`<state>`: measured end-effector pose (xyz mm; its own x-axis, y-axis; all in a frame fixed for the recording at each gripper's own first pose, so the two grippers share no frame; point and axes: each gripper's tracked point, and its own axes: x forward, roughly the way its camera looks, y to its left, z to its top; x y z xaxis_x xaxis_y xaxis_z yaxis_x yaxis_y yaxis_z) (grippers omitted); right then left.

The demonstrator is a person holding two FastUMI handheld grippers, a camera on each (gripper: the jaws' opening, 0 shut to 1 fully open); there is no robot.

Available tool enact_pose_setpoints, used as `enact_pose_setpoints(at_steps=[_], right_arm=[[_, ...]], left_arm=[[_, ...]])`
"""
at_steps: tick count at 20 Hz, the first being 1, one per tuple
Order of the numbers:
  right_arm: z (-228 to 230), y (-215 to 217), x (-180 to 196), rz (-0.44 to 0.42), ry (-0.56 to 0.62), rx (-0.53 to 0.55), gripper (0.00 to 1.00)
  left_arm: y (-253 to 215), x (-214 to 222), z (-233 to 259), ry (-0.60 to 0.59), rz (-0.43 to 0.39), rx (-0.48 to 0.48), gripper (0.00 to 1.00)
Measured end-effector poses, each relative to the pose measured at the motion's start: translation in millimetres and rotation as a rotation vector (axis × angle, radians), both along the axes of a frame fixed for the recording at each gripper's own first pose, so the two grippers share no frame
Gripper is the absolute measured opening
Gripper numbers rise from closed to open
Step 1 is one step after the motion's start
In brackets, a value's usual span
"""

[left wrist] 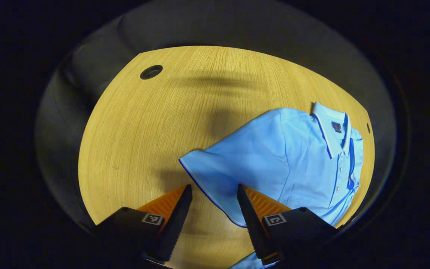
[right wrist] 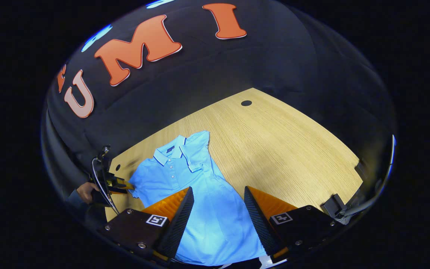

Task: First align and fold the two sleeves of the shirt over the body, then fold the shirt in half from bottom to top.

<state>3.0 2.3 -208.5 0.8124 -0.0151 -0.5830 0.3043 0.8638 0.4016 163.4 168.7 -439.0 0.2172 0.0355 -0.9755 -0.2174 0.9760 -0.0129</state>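
Risk first: likely to drag the whole shirt (right wrist: 203,209) across the desk (right wrist: 282,149) if the left claw (left wrist: 214,194) nips more than the sleeve hem, since the cloth looks light and the wood smooth. Could also pinch two layers at once and spoil the fold. Might bring this sleeve across crooked, out of line with the one already folded, if lifted from a corner and not mid-hem.

Left claw: jaws spread wide, holding nothing, poised just above the hem of the flat left sleeve (left wrist: 215,175), one finger over cloth and the other over bare desk. Also seen far off in the right gripper view, at the shirt's edge, held by a hand (right wrist: 85,191).

Right claw (right wrist: 218,203): released as well, jaws apart, hovering over the lower body of the shirt, gripping nothing.

Shirt lying face up on the desk, collar (right wrist: 170,152) toward the booth wall, hem nearest the right claw. Other sleeve (right wrist: 197,149) already laid over the chest.

Count: one shirt, two sleeves, one folded and one flat; two claws; one desk, with two round holes seen in it, one (left wrist: 151,72) at a far corner.
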Motion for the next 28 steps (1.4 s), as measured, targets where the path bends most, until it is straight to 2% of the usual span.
enact_pose_setpoints(at_steps=[2, 5, 10, 12, 16, 23, 28], right_arm=[[-2.8, 2.4, -1.2, -0.014, 0.001, 0.014, 0.86], [-7.0, 13.5, 2.4, -0.016, -0.002, 0.054, 0.86], [-4.4, 22.7, 11.3, -0.005, -0.009, 0.058, 0.86], [-2.3, 21.0, 11.3, 0.004, -0.011, 0.045, 0.86], [-2.1, 14.3, 5.1, 0.006, -0.006, 0.003, 0.86], [-17.7, 8.0, -14.2, -0.045, 0.022, 0.031, 0.86], [-25.1, 3.5, -30.3, -0.068, 0.057, 0.034, 0.86]], left_arm=[[-9.7, 2.9, -0.4, -0.003, -0.048, -0.013, 0.67], [-18.9, 8.8, 0.4, -0.029, -0.072, -0.037, 0.15], [-31.5, 18.0, 18.0, -0.128, -0.069, -0.146, 0.08], [-36.9, 21.5, 33.2, -0.169, -0.092, -0.154, 0.09], [-66.4, 30.7, 63.2, -0.231, -0.172, -0.163, 0.09], [-136.5, 51.5, 84.0, -0.271, -0.337, -0.203, 0.08], [-183.5, 56.9, 79.4, -0.270, -0.384, -0.286, 0.09]])
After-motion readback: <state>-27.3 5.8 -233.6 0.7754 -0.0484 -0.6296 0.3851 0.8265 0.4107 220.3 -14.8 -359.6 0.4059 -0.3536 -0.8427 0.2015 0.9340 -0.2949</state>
